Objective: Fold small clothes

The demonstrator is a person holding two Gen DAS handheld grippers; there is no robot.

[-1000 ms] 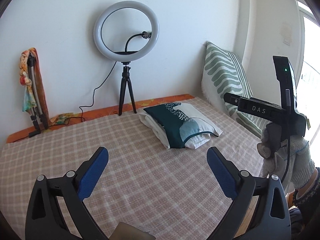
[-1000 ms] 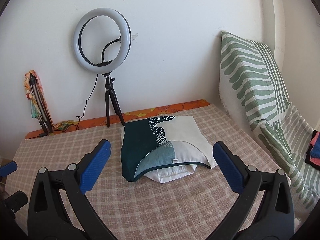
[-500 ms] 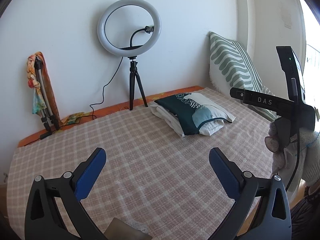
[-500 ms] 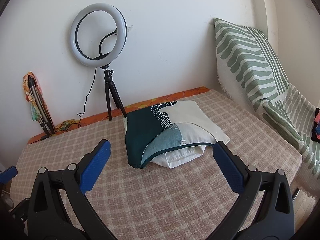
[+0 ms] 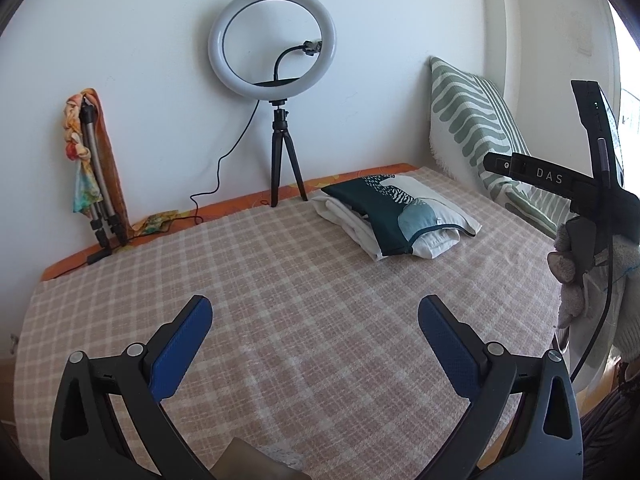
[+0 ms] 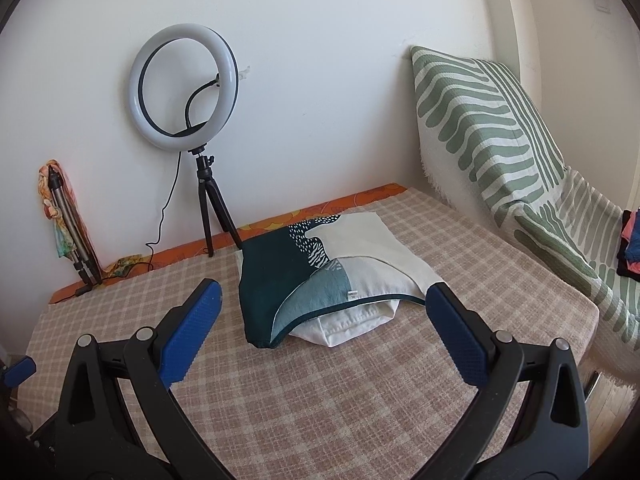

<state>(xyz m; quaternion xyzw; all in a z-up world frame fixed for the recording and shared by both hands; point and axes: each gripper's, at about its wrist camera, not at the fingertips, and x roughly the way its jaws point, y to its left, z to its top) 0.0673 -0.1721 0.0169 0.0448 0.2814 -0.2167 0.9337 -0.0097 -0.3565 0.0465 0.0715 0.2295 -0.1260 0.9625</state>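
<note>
A small stack of folded clothes [image 5: 396, 216] lies on the checked bed cover [image 5: 280, 300] toward the back right: a dark green, teal and cream garment [image 6: 320, 276] on top of a folded white one [image 6: 352, 320]. My left gripper [image 5: 314, 318] is open and empty, held above the cover well in front of the stack. My right gripper [image 6: 322, 306] is open and empty, just in front of the stack; its body and the gloved hand holding it show at the right edge of the left wrist view [image 5: 592, 216].
A ring light on a black tripod [image 5: 276, 80] stands at the back against the wall. A folded tripod with a scarf [image 5: 94, 168] leans at the back left. A green striped cushion [image 6: 492, 136] leans at the right. Coloured clothes [image 6: 630, 244] lie at the far right.
Both grippers have pulled back and up from the stack. The stack now looks smaller and farther off in the left wrist view. Both stayed open.
</note>
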